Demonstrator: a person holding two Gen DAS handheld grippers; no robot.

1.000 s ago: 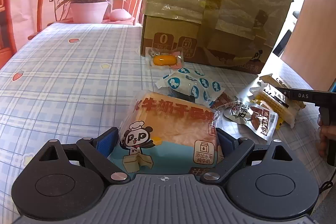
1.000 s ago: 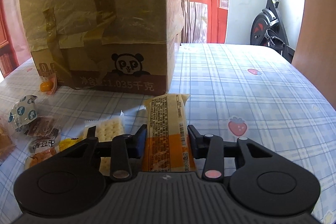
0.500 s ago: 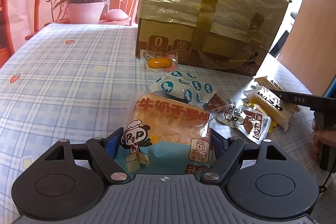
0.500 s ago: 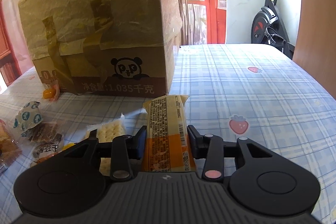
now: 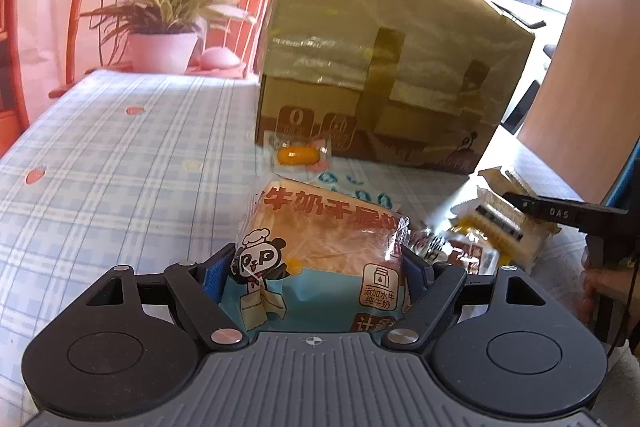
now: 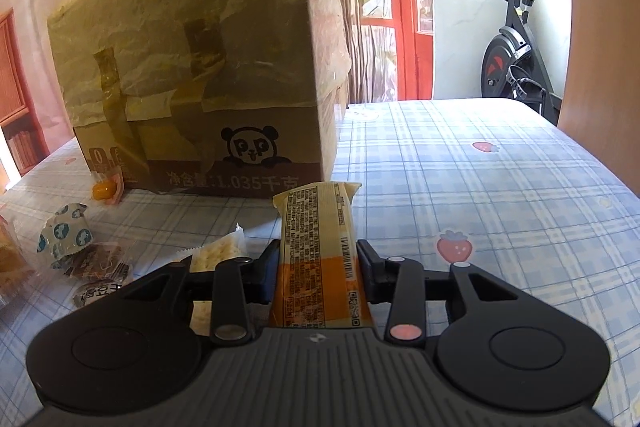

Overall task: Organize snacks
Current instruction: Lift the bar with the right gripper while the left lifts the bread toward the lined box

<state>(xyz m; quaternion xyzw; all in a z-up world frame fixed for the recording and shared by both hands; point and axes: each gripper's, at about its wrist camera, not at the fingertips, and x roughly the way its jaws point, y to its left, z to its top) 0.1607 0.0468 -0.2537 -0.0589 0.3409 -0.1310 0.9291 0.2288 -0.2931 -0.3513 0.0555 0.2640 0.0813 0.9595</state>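
**Gripping two snacks at once, with the carton dead ahead**

Clamping its blue pads on the flanks of the panda bread pack (image 5: 320, 259), the left gripper (image 5: 312, 275) is holding a wide load; its jaws have just been closing, and the pack is sitting between them, bulging slightly and seemingly riding clear of the checked tablecloth (image 5: 120, 163). The pack's long side is lying across the fingers, so the squeeze is falling on its short ends.

The right gripper (image 6: 318, 267) is pinching narrow on the yellow bar packet (image 6: 320, 251), whose long axis is running straight forward along the fingers, the far end sticking out well beyond the tips.

Outward from the left fingers, an orange jelly sweet (image 5: 298, 155) is lying just in front of the cardboard carton (image 5: 384, 67), with a blue-spotted wrapper (image 6: 66, 233) and some dark packets (image 6: 100, 267) scattered between. A cracker pack (image 6: 218, 251) is resting just beside the right gripper's left finger.

The carton is standing straight ahead of both grippers, its top wrapped in plastic film and tape; whether it is open from above cannot be told. The right gripper is looking at its near corner, the left at its broad face. If the carton is the goal, both loads will probably need lifting above its top edge, and neither hand is clearly the nearer.
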